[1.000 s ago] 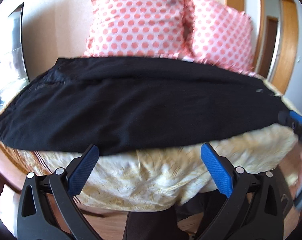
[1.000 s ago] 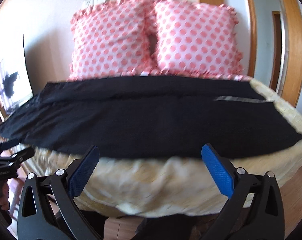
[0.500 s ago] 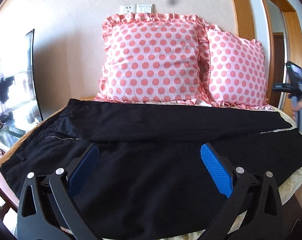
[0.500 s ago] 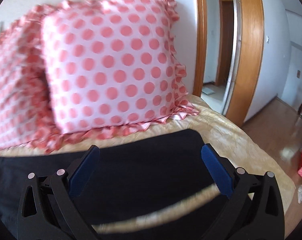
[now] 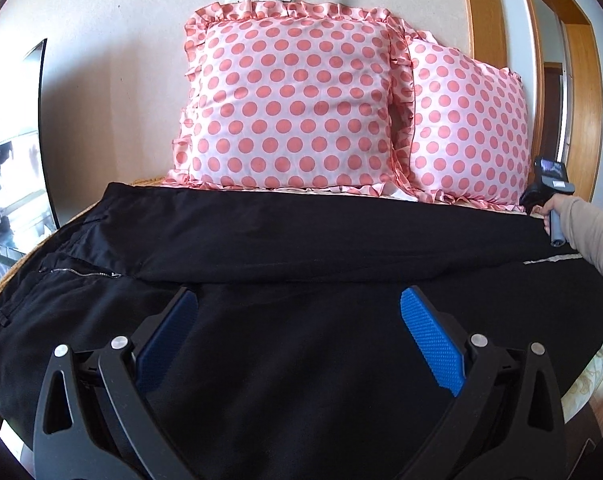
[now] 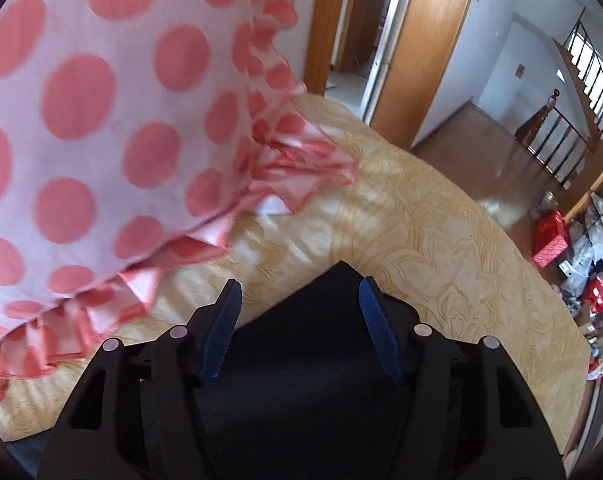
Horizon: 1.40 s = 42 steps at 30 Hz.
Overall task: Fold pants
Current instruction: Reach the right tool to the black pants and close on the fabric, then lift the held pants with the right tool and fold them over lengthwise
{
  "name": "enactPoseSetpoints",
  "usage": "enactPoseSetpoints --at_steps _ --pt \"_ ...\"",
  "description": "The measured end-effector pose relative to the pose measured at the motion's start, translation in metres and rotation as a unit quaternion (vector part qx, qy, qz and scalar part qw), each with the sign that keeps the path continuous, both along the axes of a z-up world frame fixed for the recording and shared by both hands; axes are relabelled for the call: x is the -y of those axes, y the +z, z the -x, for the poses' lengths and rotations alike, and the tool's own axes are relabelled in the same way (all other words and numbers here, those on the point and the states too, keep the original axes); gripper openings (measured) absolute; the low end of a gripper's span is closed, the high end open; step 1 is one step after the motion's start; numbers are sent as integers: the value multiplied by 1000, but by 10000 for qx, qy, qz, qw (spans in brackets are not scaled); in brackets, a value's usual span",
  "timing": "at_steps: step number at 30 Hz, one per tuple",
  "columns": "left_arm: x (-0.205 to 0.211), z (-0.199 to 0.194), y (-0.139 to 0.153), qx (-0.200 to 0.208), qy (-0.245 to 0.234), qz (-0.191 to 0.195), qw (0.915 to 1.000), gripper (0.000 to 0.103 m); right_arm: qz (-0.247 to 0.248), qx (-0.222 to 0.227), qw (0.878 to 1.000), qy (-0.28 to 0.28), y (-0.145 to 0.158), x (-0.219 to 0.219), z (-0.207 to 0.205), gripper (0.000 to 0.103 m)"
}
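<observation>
Black pants (image 5: 301,248) lie flat across the bed, waist and zipper at the left, legs running right. My left gripper (image 5: 297,320) is open and empty, hovering over the near leg. My right gripper (image 6: 299,304) is partly open, its blue pads on either side of the far leg's hem corner (image 6: 337,276), just above the cloth. From the left wrist view the right gripper's body (image 5: 549,184) shows at the far right end of the pants, held by a hand.
Two pink polka-dot pillows (image 5: 293,104) stand against the wall right behind the pants; one pillow (image 6: 101,120) is close to my right gripper. A yellow bedspread (image 6: 441,232) covers the bed. Doorway (image 6: 365,40) and cluttered floor (image 6: 597,260) lie beyond the bed's right side.
Both grippers moved forward over the bed. The right one swung to the far right hem corner and narrowed its jaws. The left one rose over the near leg, still open.
</observation>
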<state>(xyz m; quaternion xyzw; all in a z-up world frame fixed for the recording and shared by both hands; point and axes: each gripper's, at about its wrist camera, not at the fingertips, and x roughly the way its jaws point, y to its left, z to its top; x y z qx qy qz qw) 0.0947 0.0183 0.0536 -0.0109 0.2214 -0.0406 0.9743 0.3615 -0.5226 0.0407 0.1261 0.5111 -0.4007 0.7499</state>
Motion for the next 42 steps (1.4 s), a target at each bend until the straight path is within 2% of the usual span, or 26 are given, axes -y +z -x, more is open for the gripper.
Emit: enactPoseSetpoints --at_steps 4,6,7,10,11,14,18,23,27,31,33,36,39,41,42 --pt "-5 -2 -2 -112 95 279 9995 101 -134 241 9995 168 -2 6 11 61" --pt "-9 -6 -6 -434 77 429 9981 101 -145 249 9995 160 -2 10 14 50" --pt "-10 -7 -8 -534 44 440 9976 101 -123 257 9995 130 -1 14 18 35" --pt "-10 -6 -11 -707 96 292 9970 101 -500 659 9964 200 6 26 32 20" --pt "-12 -3 -11 -695 112 312 9970 101 -773 930 9923 275 8 30 40 6" --pt "-16 2 -11 -761 25 512 9958 101 -944 1197 9877 339 20 25 54 5" --pt "-19 4 -12 -920 -78 691 9933 101 -945 1782 9771 676 47 18 83 4" --pt "-15 15 -10 -849 -145 642 9942 101 -1266 2451 9559 1008 76 5 141 4" --pt "-17 23 -9 -755 -89 637 9951 101 -1473 2684 9446 1187 84 -14 197 4" --pt "-21 30 -6 -455 105 726 9963 101 -1848 2563 9424 1098 67 -27 247 4" --pt "-22 34 -3 -197 211 813 9963 101 -2105 2498 9398 1002 53 -24 254 4" --pt "-23 35 1 -156 156 970 9950 101 -2473 2565 9313 763 42 -18 262 7" --pt "-22 36 0 -289 317 762 9962 101 -2731 2698 9217 549 40 -14 269 20" --pt "-20 36 -1 -354 466 468 9972 101 -2797 2683 9208 436 40 -14 270 48" --pt "-19 37 -1 -390 558 301 9972 101 -2870 2731 9174 372 39 -14 272 49"
